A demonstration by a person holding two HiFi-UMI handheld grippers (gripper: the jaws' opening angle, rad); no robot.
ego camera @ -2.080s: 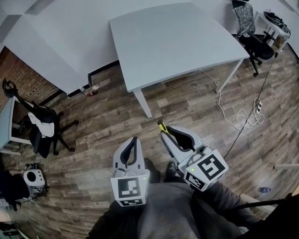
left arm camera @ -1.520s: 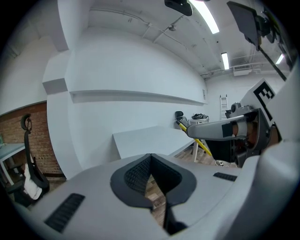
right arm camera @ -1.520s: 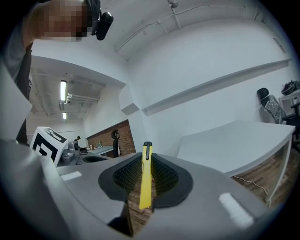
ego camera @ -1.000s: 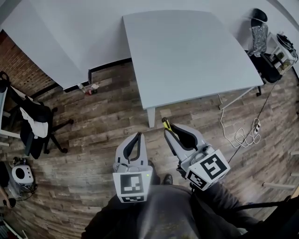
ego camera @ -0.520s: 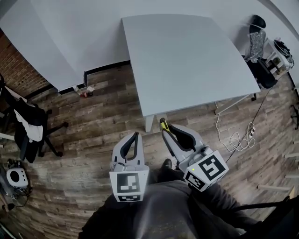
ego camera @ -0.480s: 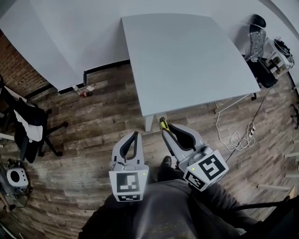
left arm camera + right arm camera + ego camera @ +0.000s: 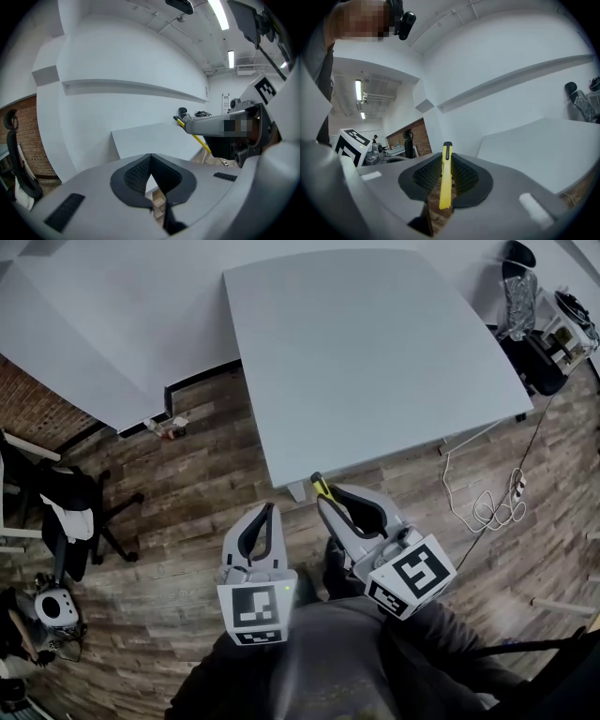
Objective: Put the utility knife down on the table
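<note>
A yellow utility knife (image 7: 446,177) with a black tip is clamped between the pads of my right gripper (image 7: 446,176), its tip poking out ahead of the jaws. In the head view the knife (image 7: 322,487) sticks out of the right gripper (image 7: 330,499) just short of the near edge of the grey table (image 7: 375,352). My left gripper (image 7: 265,523) hangs over the wooden floor, left of the right one, its jaws shut with nothing between them. In the left gripper view the shut left gripper (image 7: 151,173) faces the table (image 7: 154,138), and the knife (image 7: 194,137) shows at the right.
One table leg (image 7: 296,491) stands just left of the knife tip. A white cable (image 7: 487,502) lies coiled on the floor at the right. Office chairs stand at the left (image 7: 70,521) and at the far right (image 7: 534,338). A white wall panel (image 7: 94,324) runs behind the table.
Both grippers have come closer to the table's near edge, and the knife tip now lies right by that edge. The jaws have not changed.
</note>
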